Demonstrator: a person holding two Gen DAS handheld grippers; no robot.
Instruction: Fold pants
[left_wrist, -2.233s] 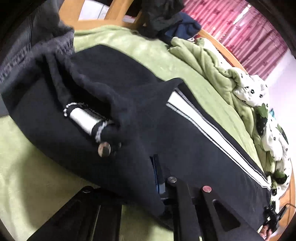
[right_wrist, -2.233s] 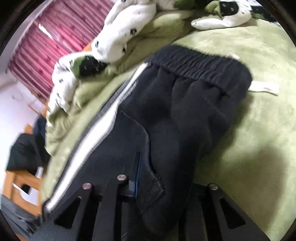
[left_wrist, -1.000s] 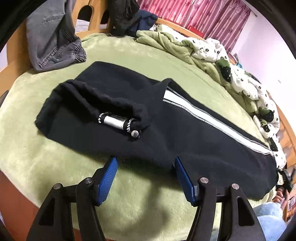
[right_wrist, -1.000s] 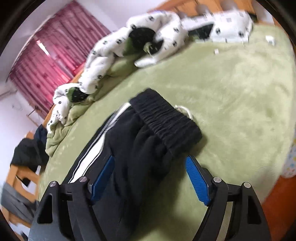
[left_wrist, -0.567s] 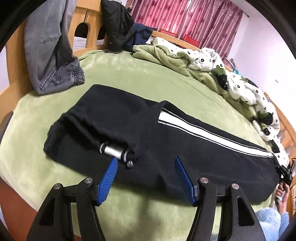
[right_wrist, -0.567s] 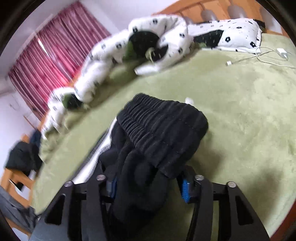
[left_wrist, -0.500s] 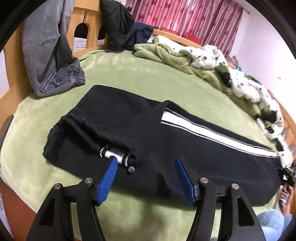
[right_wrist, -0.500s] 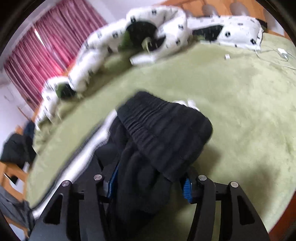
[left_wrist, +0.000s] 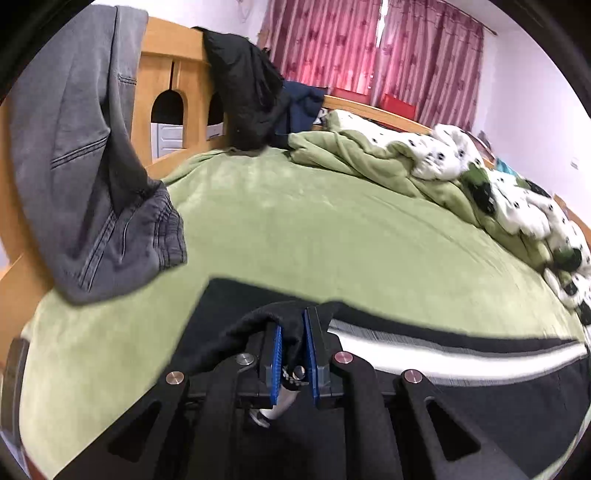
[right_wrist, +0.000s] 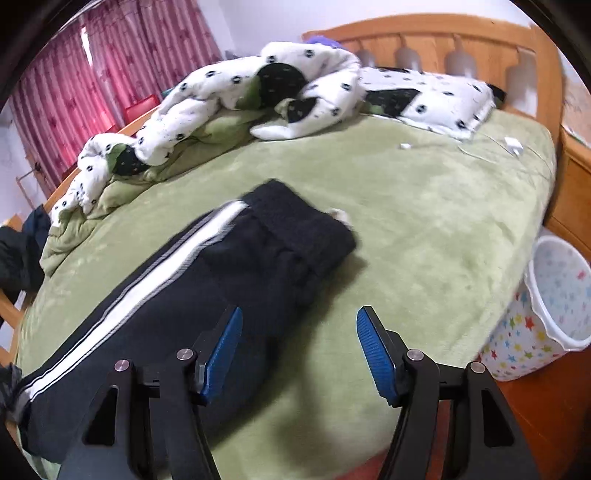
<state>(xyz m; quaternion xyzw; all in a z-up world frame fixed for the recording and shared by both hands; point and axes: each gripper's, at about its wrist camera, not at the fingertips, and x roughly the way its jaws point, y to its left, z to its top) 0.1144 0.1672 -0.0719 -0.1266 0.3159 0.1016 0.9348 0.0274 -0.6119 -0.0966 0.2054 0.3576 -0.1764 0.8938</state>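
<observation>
— So, left wrist view: what have I got?

— My left gripper (left_wrist: 292, 347) is clamped tight on a bunch of black cloth at the leg end of the pants (left_wrist: 461, 391), which lie flat on the green bed (left_wrist: 332, 229). The fabric is soft and thick, I judge; it sags around the pads (left_wrist: 276, 363) and will drape, not hold shape.

— And the right wrist view?

— My right gripper (right_wrist: 299, 354) hangs above the near edge of the pants (right_wrist: 177, 295), its jaws opening, nothing between them. The elastic waistband (right_wrist: 295, 225) lies beyond.

— Where would you take hold?

— On that ribbed waistband, I think: it's the firmest, bulkiest bit. A thin single layer could slip from the pads.
</observation>
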